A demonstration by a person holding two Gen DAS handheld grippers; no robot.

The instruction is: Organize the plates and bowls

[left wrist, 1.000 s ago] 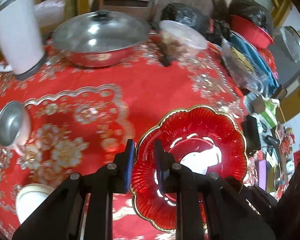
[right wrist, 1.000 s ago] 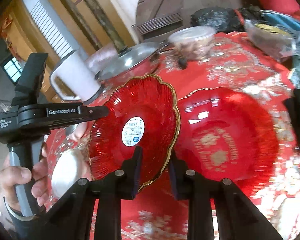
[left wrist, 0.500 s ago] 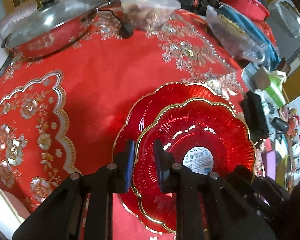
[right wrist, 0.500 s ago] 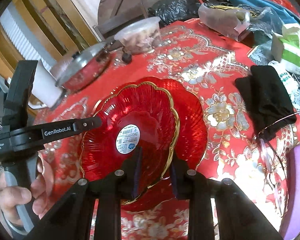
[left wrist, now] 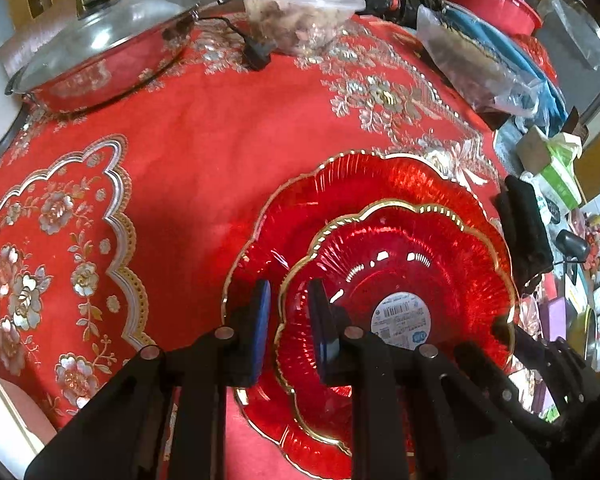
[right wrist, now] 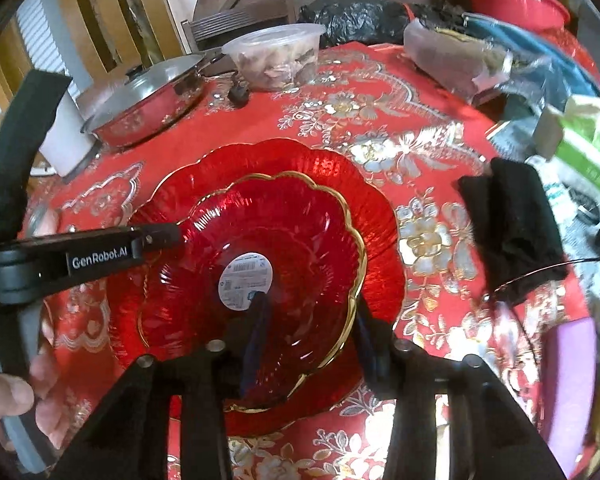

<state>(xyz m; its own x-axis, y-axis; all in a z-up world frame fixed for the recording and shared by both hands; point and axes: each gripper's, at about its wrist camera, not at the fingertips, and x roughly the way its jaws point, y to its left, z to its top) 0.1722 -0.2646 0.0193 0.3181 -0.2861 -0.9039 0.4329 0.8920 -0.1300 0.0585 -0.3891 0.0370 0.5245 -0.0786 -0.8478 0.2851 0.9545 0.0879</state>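
Note:
A small red scalloped plate [left wrist: 400, 264] with a gold rim and a white sticker lies inside a larger red scalloped plate [left wrist: 340, 196] on the red tablecloth. My left gripper [left wrist: 290, 320] is shut on the small plate's left rim. From the right wrist, the small plate [right wrist: 292, 232] sits nested on the large plate [right wrist: 372, 208], and the left gripper [right wrist: 172, 234] reaches in from the left onto its rim. My right gripper [right wrist: 310, 330] stands open, its fingers spread to either side of the small plate's near rim.
A steel pan with a glass lid [left wrist: 100, 56] and a lidded plastic food tub [left wrist: 296, 12] stand at the back, with a plug [left wrist: 256, 56] between them. A white jug [right wrist: 66, 136] is far left. A black cloth [right wrist: 512, 224] and bags [left wrist: 480, 72] crowd the right edge.
Both grippers carried the small plate down and right onto the large plate. The right gripper's fingers have spread apart and let go of the rim; the left still holds it.

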